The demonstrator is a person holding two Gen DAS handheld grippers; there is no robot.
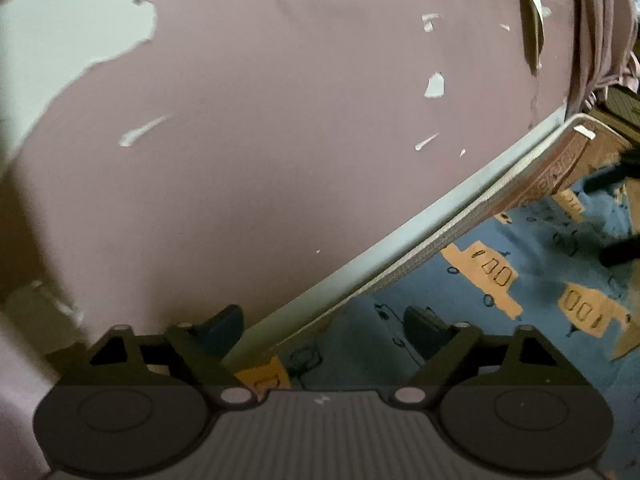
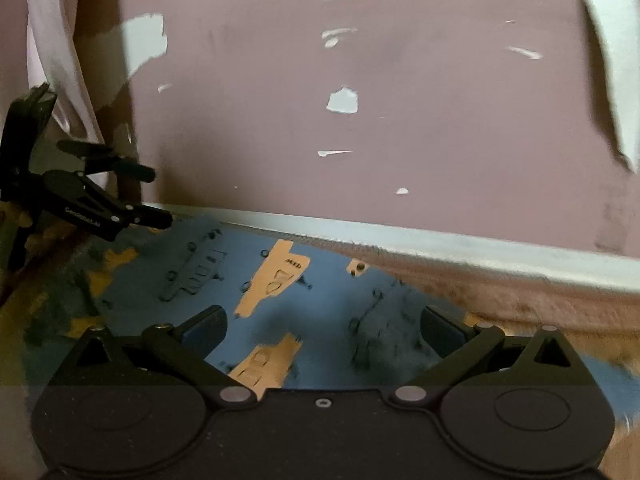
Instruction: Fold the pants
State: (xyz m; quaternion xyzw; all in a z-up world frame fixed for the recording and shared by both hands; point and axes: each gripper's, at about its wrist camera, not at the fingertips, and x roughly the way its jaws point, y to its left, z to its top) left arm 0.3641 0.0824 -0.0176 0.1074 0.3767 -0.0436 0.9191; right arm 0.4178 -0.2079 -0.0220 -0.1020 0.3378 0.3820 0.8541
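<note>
Fingers spread wide on both grippers, pants not plainly in view.
Left gripper [image 1: 324,322] and right gripper [image 2: 324,326] hover empty over the car-print bedsheet [image 2: 332,300]. The murky yellow-green cloth [image 2: 48,312] may be the pants, I cannot tell. Likely soft, light and floppy, so pinch waistband or hem.

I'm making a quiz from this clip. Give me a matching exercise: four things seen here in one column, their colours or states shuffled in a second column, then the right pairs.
Things:
1. wall
2. bed sheet
3. curtain
4. right tool

Colours or states:
A. blue with orange car shapes
B. open, holding nothing
C. mauve paint peeling in pale patches
D. mauve cloth hanging in folds

Pairs: 1-C, 2-A, 3-D, 4-B
</note>
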